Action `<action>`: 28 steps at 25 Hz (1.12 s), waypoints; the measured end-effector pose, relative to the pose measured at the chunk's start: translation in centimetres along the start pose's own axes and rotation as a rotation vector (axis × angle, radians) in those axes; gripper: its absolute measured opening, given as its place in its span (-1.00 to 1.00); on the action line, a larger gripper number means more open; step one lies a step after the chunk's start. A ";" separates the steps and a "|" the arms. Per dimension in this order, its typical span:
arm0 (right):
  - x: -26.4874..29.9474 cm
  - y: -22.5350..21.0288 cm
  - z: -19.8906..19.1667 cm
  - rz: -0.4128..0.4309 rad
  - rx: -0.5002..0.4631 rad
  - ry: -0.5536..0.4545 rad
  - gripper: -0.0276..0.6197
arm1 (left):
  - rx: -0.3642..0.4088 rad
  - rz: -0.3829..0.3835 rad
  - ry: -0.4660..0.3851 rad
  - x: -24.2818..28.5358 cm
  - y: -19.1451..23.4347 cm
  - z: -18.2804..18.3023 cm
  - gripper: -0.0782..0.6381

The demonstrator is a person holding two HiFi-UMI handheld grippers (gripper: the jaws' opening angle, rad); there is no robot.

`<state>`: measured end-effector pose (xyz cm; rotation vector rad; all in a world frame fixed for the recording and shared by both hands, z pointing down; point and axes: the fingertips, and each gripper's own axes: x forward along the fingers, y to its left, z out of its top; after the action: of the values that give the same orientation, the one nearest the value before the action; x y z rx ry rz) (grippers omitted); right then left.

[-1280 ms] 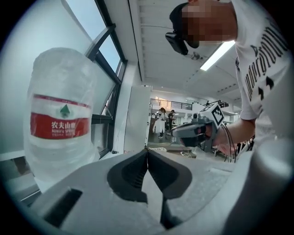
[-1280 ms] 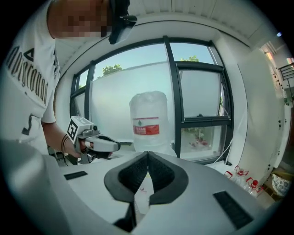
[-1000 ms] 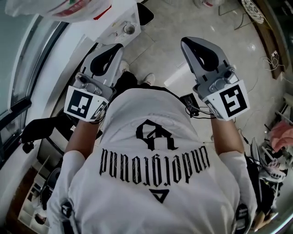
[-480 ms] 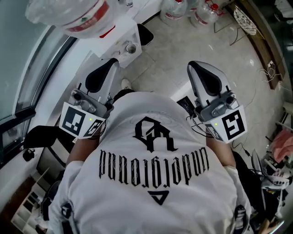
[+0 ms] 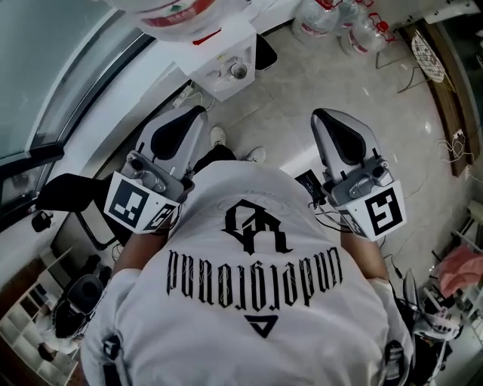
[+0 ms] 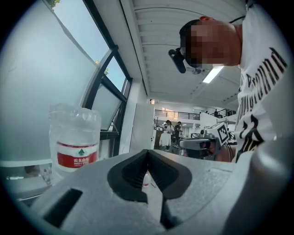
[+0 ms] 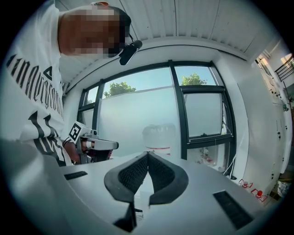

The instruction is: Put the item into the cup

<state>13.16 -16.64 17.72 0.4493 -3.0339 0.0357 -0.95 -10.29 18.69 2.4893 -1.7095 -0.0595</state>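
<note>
I cannot make out an item for the task in any view. A small round cup-like thing [image 5: 238, 71] sits on the white water dispenser [image 5: 219, 56]; whether it is a cup is unclear. My left gripper [image 5: 199, 112] [image 6: 147, 151] is held at chest height beside the white printed shirt [image 5: 249, 301], its jaws shut with nothing between them. My right gripper [image 5: 321, 115] [image 7: 147, 153] is held the same way on the other side, also shut and holding nothing. Both point out over the tiled floor.
A big water jug [image 5: 185, 11] [image 6: 73, 137] [image 7: 158, 137] with a red label stands on the dispenser by the window. More jugs [image 5: 332, 19] stand on the floor at the back. A black chair [image 5: 75, 196] is at the left, cables and clutter [image 5: 445, 279] at the right.
The head view has shifted, so the dispenser and jug now show further right and closer. Both grippers stay shut at chest height, the left one a little further right.
</note>
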 end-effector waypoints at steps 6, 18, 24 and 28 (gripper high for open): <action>2.1 2.7 -0.5 0.037 0.027 -0.004 -0.87 | 0.001 0.022 0.011 -3.1 1.5 -0.8 -0.74; 6.1 12.7 0.3 0.029 0.031 0.005 -0.87 | -0.008 0.004 -0.016 -13.2 4.6 -0.4 -0.74; 7.6 20.0 0.5 0.023 0.017 0.014 -0.87 | -0.001 0.011 -0.029 -20.9 6.0 -0.5 -0.74; 8.5 24.5 0.5 0.007 0.014 0.023 -0.87 | -0.006 -0.008 -0.034 -25.0 6.8 -0.5 -0.74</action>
<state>-2.13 4.29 17.56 0.4360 -3.0148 0.0621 -16.27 10.67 19.17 2.5047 -1.7098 -0.1089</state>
